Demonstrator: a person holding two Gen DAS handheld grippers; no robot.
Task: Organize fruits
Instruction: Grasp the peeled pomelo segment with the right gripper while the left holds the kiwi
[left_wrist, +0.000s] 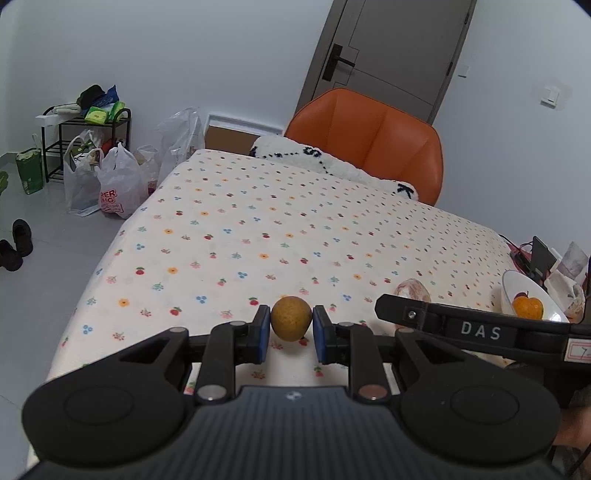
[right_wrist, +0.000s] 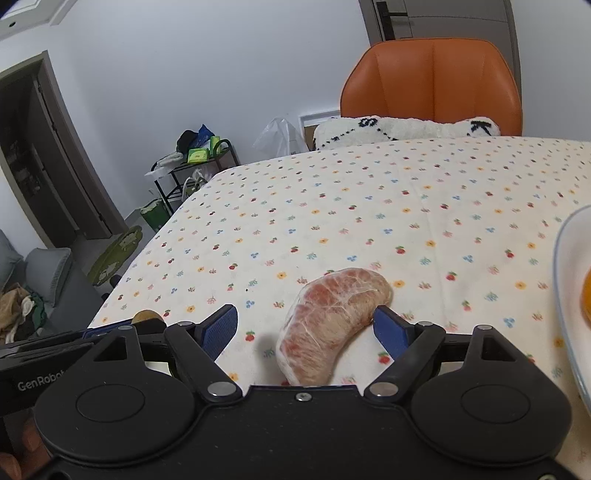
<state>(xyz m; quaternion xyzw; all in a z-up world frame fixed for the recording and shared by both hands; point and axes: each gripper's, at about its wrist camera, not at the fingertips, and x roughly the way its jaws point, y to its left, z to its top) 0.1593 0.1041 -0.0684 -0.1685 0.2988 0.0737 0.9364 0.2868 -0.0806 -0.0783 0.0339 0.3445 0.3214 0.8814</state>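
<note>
A round yellow-brown fruit sits low over the flowered tablecloth, and my left gripper is shut on it, one blue pad on each side. A pink citrus segment wrapped in film lies on the cloth between the wide-apart fingers of my open right gripper; the right pad is close to its far end. In the left wrist view that segment peeks out behind the right gripper's black finger. A white bowl at the right holds an orange fruit and something small and red.
The bowl's rim stands just right of my right gripper. An orange chair with a white fluffy cushion stands at the table's far side. Clutter lies at the right table edge. Bags and a black rack are on the floor to the left.
</note>
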